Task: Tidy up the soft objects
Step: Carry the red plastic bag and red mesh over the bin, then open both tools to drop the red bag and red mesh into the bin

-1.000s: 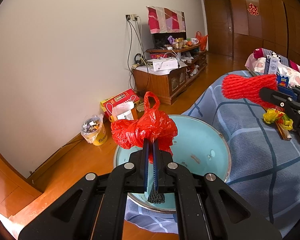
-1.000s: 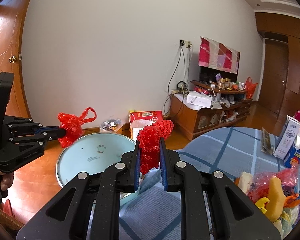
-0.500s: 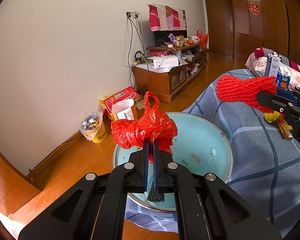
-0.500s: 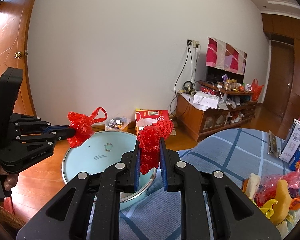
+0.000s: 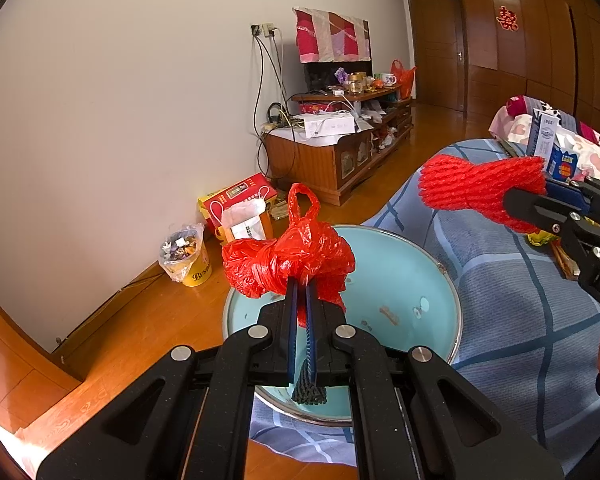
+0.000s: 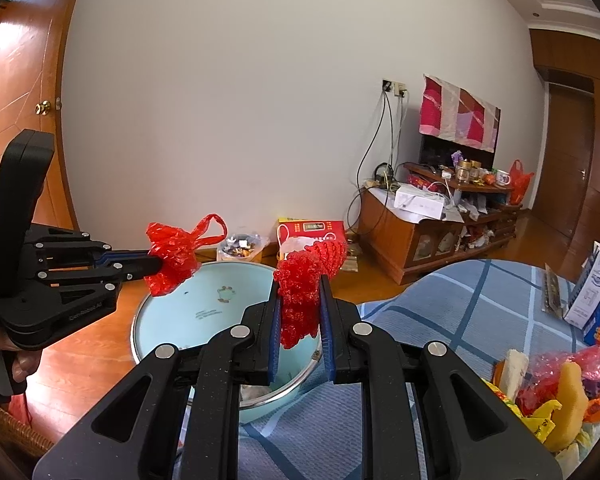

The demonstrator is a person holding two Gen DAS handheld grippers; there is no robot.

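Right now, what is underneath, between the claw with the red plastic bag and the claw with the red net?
The light blue basin sits below the gap, clearest in the right wrist view.

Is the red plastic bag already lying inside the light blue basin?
No, the red plastic bag is pinched in the left gripper and hangs above the light blue basin.

Along the white wall [image 6: 240, 100] ahead of me stands a low wooden TV cabinet [image 5: 332, 160], its top crowded with a white box [image 5: 330, 125], jars and a mug; a patchwork cloth [image 5: 332, 36] drapes the screen above it; cables [image 5: 266, 92] hang from a wall socket [image 5: 266, 30]; on the wooden floor [image 5: 140, 332] a red carton [image 5: 236, 194] sits beside a yellow tub lined with a plastic bag [image 5: 184, 256]; to my right a blue-and-white carton [image 6: 592, 300] stands upright on the blue checked cloth [image 6: 460, 312]; a dark wooden door [image 6: 568, 160] closes the far corner.
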